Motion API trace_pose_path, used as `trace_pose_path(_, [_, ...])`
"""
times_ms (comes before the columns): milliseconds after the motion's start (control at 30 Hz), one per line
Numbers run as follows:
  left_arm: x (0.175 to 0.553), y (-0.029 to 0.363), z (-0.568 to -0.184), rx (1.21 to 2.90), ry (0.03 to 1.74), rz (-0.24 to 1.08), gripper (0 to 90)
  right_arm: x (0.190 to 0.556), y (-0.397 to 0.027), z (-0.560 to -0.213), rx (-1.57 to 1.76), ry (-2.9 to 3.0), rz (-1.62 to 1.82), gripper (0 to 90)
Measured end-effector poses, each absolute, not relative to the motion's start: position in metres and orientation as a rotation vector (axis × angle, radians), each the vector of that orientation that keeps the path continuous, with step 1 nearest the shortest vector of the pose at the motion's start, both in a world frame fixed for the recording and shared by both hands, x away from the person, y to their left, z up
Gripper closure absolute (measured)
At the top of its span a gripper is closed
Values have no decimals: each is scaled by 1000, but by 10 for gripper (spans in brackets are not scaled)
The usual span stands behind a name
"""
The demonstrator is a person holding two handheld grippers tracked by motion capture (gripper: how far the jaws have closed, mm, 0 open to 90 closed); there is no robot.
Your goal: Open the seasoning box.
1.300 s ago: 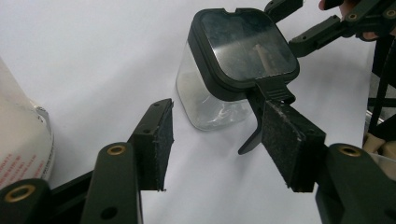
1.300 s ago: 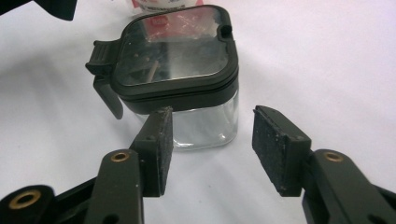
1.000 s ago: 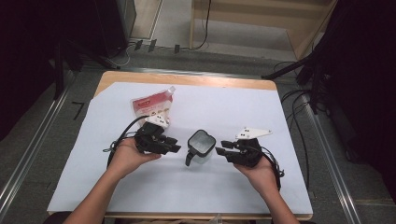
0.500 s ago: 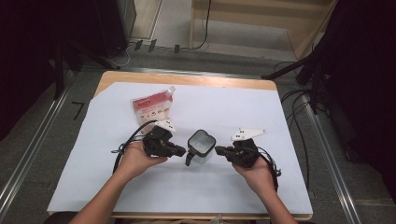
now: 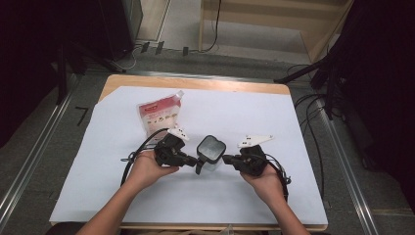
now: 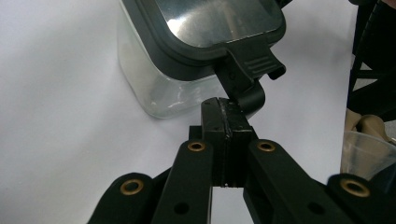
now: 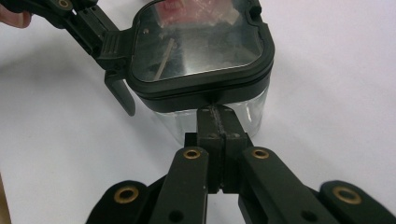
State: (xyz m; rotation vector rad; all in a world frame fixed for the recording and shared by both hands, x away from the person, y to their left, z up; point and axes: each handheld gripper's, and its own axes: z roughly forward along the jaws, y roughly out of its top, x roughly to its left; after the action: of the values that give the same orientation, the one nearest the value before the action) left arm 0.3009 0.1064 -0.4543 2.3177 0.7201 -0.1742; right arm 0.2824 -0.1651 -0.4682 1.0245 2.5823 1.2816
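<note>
At eleven o'clock on the white sheet I see a red pouch [image 5: 157, 113] lying flat, untouched. Just below it my left gripper [image 5: 188, 160] has its jaws pressed together with nothing between them, the tips touching the hanging latch [image 6: 243, 84] of the clear jar [image 5: 210, 152] at the centre. The jar's black-rimmed lid [image 7: 198, 51] sits on, and that latch looks flipped loose. At three o'clock of the jar my right gripper [image 5: 230, 159] also has its jaws closed on nothing, tips against the jar's wall under the rim. I judge the opening barely begun: one latch free, lid not lifted, pouch unopened.
</note>
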Motion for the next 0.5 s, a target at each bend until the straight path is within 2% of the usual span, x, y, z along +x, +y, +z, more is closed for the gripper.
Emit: trace_pose_path(500, [298,98,-456,2295,735,-200,900,285,-168,-468,1058,2563,1279,897])
